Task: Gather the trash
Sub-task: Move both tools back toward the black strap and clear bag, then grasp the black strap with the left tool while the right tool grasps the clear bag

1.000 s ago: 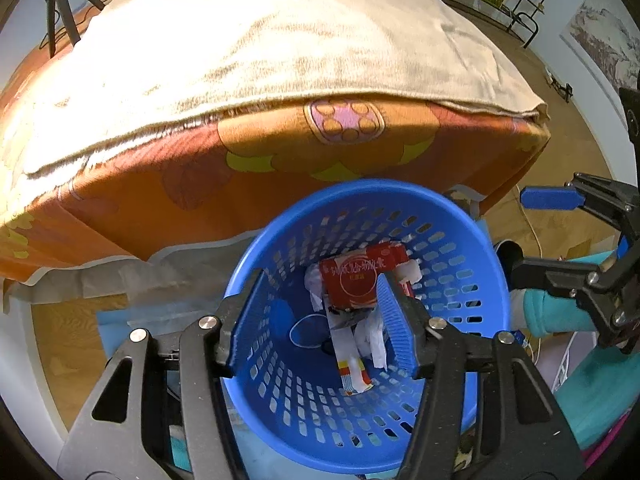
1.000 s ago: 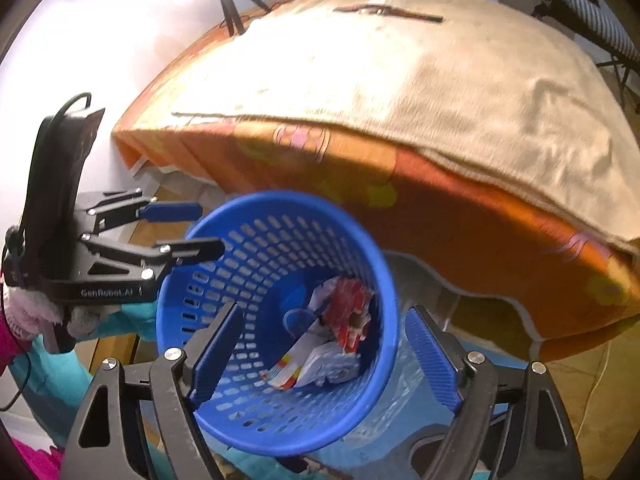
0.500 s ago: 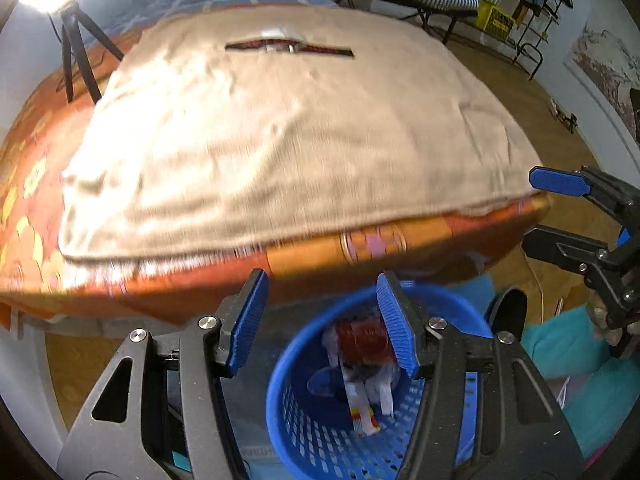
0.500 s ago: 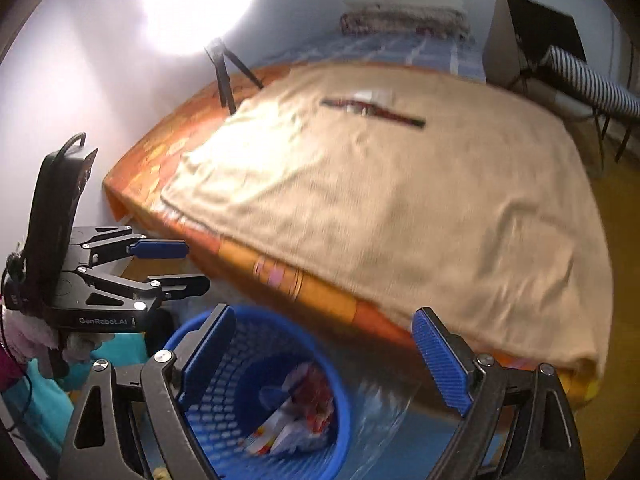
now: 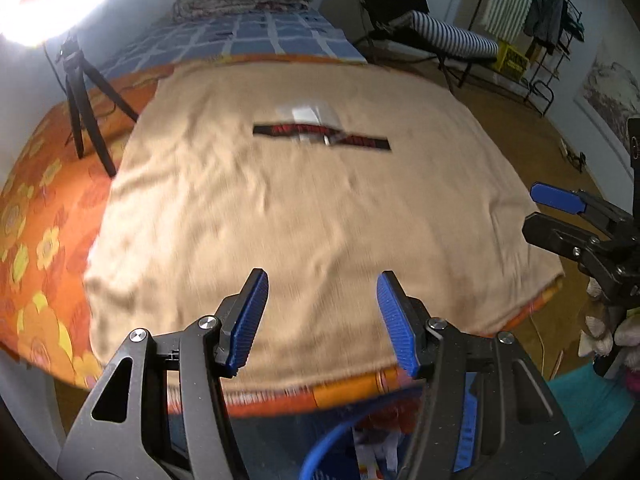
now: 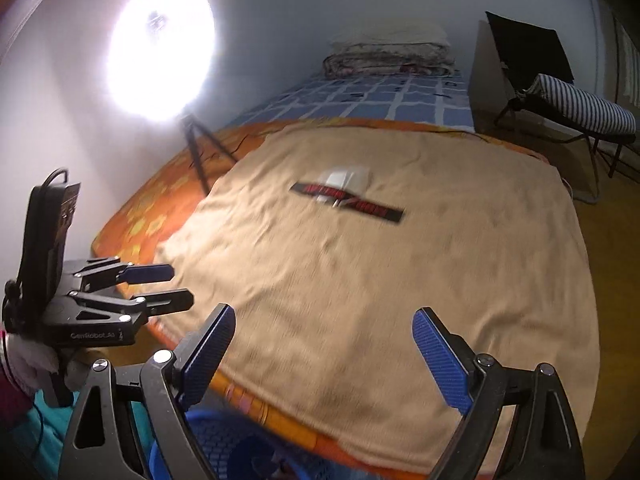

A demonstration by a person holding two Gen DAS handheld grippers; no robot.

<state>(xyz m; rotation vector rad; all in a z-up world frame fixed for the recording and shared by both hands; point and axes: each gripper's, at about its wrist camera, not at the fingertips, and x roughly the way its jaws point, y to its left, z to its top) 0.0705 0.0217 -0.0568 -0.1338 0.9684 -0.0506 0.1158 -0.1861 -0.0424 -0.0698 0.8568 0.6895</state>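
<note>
A long dark red wrapper (image 5: 320, 136) lies across the middle of the beige blanket (image 5: 280, 220), with a clear whitish wrapper (image 5: 306, 114) touching its far side. The right wrist view shows both, the red wrapper (image 6: 346, 200) and the whitish one (image 6: 344, 178). Only the rim of the blue basket (image 5: 332, 440) shows at the bottom, with paper trash (image 5: 376, 452) inside; it also peeks in as the basket (image 6: 224, 444) at the lower edge. My left gripper (image 5: 321, 276) is open and empty above the bed's near edge. My right gripper (image 6: 324, 312) stands wide open, also empty.
A lit lamp on a black tripod (image 5: 86, 120) stands on the orange floral sheet (image 5: 36, 240) at the left. Folded bedding (image 6: 388, 56) lies at the bed's head. A striped folding chair (image 5: 452, 40) and a clothes rack (image 5: 552, 20) stand on the wooden floor at the right.
Both grippers have lifted and tilted up from over the basket toward the bed. The basket has slid to the bottom edge of both views, and the wrappers on the blanket have come into fuller view.
</note>
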